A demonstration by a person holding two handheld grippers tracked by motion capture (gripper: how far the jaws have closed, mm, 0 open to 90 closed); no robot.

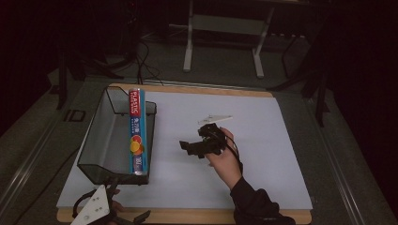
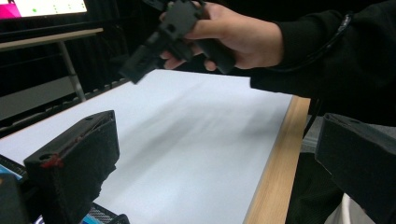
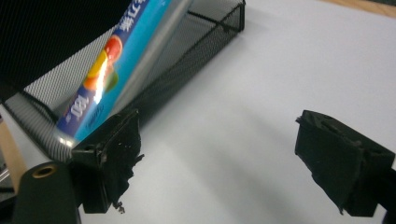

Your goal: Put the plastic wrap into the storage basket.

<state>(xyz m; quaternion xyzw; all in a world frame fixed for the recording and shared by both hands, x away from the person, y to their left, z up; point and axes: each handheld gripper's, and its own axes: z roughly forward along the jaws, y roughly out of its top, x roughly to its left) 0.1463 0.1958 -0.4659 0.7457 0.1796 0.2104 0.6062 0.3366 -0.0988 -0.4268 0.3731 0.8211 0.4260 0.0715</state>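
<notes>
1. The long blue cardboard box of plastic wrap [image 1: 137, 133], printed with fruit and red lettering, lies lengthwise along the right rim of the black wire-mesh basket [image 1: 101, 136]. One end sits at the near right corner and the other rises above the far rim, so the box is propped on the mesh rather than lying flat on the bottom; a box this long probably reaches the rim before it can settle.

2. The basket stands at about 9 o'clock on the pale mat [image 1: 263, 154], its long axis running from 6 to 12 o'clock. That leaves the box's right face exposed to the middle of the table.

3. The right gripper [image 1: 190, 146] hangs above the mat near the centre, pointing toward 9 o'clock at the basket. Its jaws stand wide apart with nothing between them, well clear of the box. In the right gripper view the box [image 3: 109, 65] lies ahead beyond the left jaw, which suits a sideways approach to it.

4. The left gripper [image 1: 126, 218] waits at 7 o'clock, at the table's near edge just below the basket corner. In the left gripper view its jaws are spread and hold nothing, aimed across the mat toward the right hand [image 2: 233, 32]. I judge it is parked there to keep out of the way.
</notes>
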